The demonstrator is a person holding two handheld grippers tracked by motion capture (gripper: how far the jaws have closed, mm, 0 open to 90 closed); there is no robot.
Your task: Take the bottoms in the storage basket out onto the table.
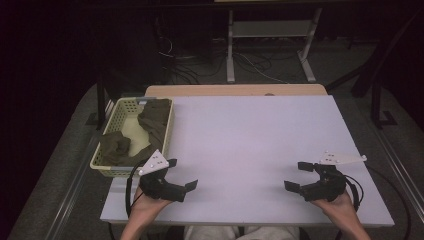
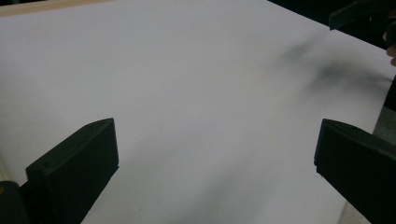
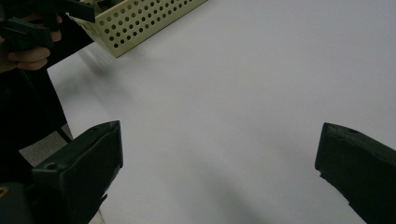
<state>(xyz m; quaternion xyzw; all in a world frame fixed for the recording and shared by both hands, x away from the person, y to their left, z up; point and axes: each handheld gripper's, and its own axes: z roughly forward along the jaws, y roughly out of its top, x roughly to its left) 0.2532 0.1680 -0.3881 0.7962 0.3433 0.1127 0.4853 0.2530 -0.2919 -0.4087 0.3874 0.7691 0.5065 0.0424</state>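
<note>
Two open hand-held grippers wait over the white tabletop [image 1: 250,145], with cloths in the basket.

The pale perforated basket [image 1: 167,132] sits at the tabletop's left edge, holding two dark olive cloths [image 1: 155,120]; one lies toward its far end, the other bunched at its near end. The left hand-held gripper [image 1: 182,175] hovers just beside the basket's near corner, jaws spread wide, holding nothing. The right hand-held gripper [image 1: 298,176] is well apart from the basket, near the opposite edge, jaws likewise parted and empty.
</note>
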